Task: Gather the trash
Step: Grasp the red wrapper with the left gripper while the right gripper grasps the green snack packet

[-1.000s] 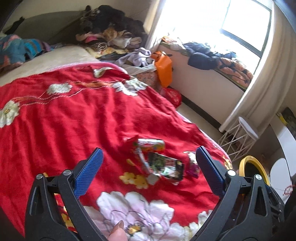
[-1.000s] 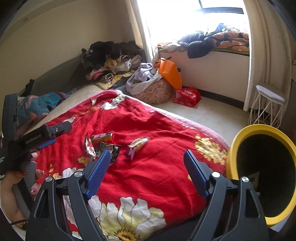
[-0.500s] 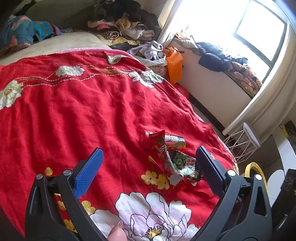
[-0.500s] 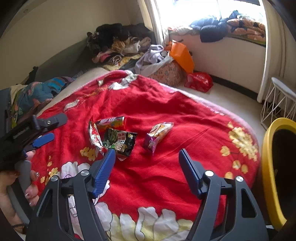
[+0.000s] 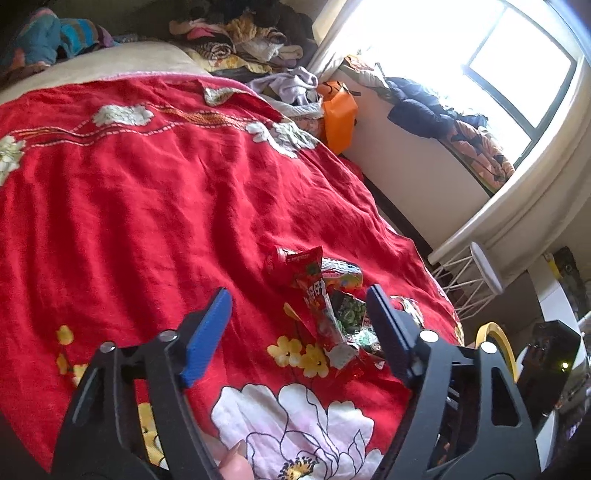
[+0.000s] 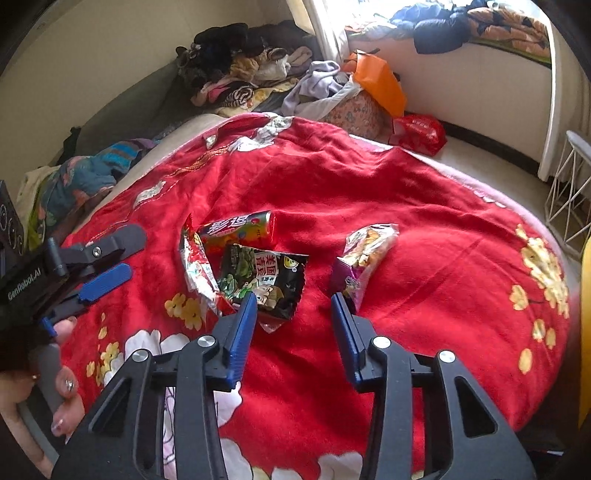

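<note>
Four crinkly snack wrappers lie mid-frame on the red flowered blanket [image 6: 424, 206]. The right gripper [image 6: 293, 310] hovers with jaws spread between the black-green wrapper [image 6: 264, 278] and purple wrapper [image 6: 360, 260], probably choosing. The left gripper [image 5: 299, 306] waits, jaws spread too.

Bedroom with beige walls [image 6: 110, 66], bed under a red floral blanket [image 5: 147, 192], bright sunlit window [image 5: 480, 55], clothes heaped on the sill [image 6: 480, 22], white wire stool [image 5: 476, 273]
</note>
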Available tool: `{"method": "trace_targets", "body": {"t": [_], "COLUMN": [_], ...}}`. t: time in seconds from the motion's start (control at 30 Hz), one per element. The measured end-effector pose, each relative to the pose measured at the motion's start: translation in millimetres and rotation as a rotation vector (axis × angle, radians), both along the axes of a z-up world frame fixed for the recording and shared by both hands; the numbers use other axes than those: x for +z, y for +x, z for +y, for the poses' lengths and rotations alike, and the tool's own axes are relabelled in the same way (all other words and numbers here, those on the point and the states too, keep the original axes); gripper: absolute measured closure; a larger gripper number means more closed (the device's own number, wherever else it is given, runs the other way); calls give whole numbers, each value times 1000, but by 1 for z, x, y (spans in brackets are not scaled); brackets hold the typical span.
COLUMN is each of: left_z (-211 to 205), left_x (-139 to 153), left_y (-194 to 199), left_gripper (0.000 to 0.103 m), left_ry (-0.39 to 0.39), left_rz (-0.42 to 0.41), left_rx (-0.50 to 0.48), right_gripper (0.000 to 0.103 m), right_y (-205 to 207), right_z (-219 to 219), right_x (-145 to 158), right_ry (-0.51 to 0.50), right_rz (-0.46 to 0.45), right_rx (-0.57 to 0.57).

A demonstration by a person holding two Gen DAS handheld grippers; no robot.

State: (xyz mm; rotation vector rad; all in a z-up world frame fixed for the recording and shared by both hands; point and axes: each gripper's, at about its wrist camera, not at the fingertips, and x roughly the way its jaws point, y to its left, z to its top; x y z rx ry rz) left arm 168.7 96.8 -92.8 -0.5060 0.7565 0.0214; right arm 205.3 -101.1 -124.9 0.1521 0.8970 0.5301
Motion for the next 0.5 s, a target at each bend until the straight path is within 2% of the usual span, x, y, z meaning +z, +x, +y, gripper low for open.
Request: {"method": "trace_targets", "body": {"t": [0.1,0.2,0.3,0.33,0.5], "left_z": [-1,-1,0,0,0], "left_x": [-6,-11,-18,-19,-31], "left_y": [9,17,26,27,38], "left_gripper": [42,43,47,49,60], "left_ry": [-26,-41,-68,-69,-80], "left_rz": [24,42,66,70,118], "left_rx": [-21,-34,-49,-51,-55], "right_gripper": [66,73,86,94,95], "right_y": [7,13,14,13,3], "right_z": [3,7,8,7,-1], "right_x": [-5,-11,-13,-13,-6], "right_ry": [10,22,38,41,49], "right_rz": [26,57,71,72,49], "right_rx": [8,20,27,28,18]}}
